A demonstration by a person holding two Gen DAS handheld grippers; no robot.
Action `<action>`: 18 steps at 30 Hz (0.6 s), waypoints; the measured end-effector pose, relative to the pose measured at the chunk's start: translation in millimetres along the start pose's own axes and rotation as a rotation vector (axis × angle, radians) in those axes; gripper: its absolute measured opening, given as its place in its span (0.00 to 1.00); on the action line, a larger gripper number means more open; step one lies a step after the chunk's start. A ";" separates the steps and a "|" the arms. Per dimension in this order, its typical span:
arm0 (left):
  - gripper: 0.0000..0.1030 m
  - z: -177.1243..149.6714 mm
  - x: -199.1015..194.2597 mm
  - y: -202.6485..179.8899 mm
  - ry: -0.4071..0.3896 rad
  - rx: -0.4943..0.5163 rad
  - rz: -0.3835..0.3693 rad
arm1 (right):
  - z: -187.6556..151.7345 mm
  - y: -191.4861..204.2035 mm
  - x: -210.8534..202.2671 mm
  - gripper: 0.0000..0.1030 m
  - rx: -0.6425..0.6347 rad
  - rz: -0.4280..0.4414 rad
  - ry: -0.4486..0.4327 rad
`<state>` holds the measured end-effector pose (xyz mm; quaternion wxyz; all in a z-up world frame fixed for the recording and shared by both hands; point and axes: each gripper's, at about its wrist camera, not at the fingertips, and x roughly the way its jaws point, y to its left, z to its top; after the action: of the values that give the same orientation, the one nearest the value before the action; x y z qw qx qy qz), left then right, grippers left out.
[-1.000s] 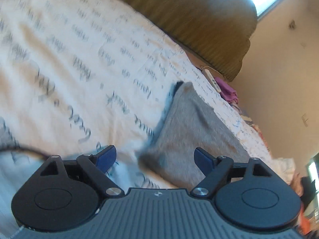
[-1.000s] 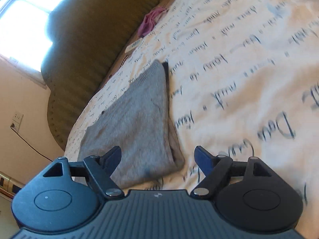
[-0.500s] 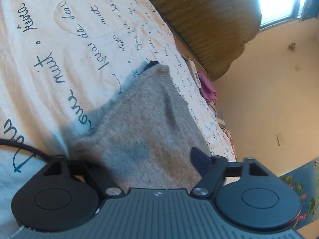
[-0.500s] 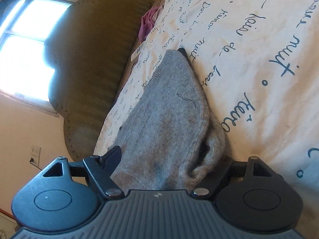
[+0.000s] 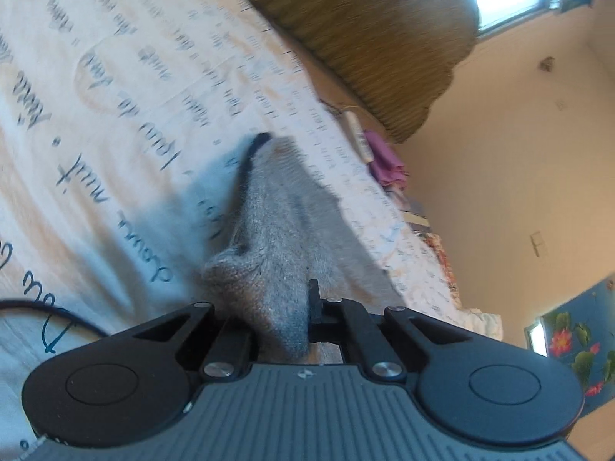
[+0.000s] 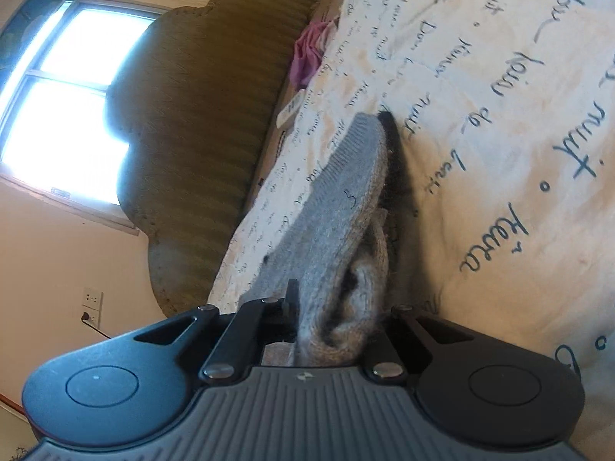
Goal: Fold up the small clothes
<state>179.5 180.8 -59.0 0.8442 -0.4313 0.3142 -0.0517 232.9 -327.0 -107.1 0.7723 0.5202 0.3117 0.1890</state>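
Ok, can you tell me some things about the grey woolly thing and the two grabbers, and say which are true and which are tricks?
1. The left gripper is shut on the grey knit garment. True.
2. The right gripper is open and holds nothing. False: it is shut on the grey knit garment too.
3. The bedspread has handwriting printed on it. True.
4. The garment is bright red. False: it is grey.
5. A pink cloth lies near the headboard. True.
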 end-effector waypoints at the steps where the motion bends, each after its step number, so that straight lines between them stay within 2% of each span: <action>1: 0.03 -0.1 -8.3 -5.8 -0.002 0.017 -0.020 | 0.1 4.1 -4.4 0.05 -0.014 0.011 0.001; 6: 0.03 -12.5 -46.3 -21.3 0.006 0.092 -0.069 | -9.8 9.4 -31.9 0.05 -0.054 0.030 0.020; 14: 0.03 -43.4 -100.9 -1.1 0.092 0.076 -0.055 | -56.7 -2.1 -92.1 0.05 -0.031 0.034 0.076; 18: 0.03 -55.0 -125.3 14.0 0.141 0.089 -0.019 | -88.0 -9.8 -122.2 0.05 0.027 0.049 0.105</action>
<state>45.4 196.2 -32.4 0.8376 -0.3918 0.3663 -0.1040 83.2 -345.7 -104.6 0.7431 0.5274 0.3412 0.2308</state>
